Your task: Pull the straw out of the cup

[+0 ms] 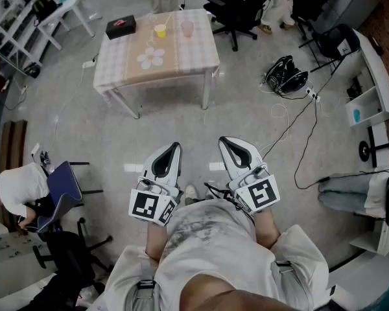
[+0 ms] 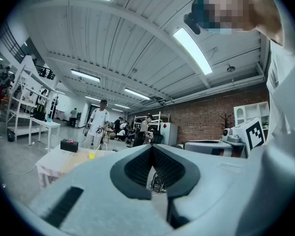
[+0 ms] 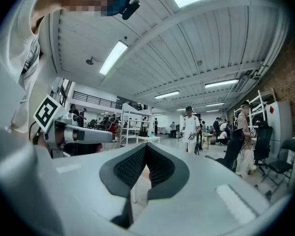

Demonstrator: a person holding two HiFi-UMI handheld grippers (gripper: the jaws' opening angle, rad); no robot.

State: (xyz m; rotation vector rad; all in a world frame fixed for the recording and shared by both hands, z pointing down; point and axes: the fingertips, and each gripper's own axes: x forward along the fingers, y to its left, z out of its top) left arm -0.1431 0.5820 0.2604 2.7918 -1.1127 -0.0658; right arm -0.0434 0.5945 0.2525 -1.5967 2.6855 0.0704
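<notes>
Straw (image 1: 159, 24), standing in the yellow cup (image 1: 160, 32) on the far table (image 1: 201, 57), looks to me light, thin and easily crushed, so I'd pinch it gently near its top, though my left gripper (image 1: 176, 146) and right gripper (image 1: 222, 140) are both closed on nothing, well apart from it.

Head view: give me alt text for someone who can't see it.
A person holds the left gripper and right gripper shut and empty, well short of a table bearing a yellow cup, pink cup and black box.
</notes>
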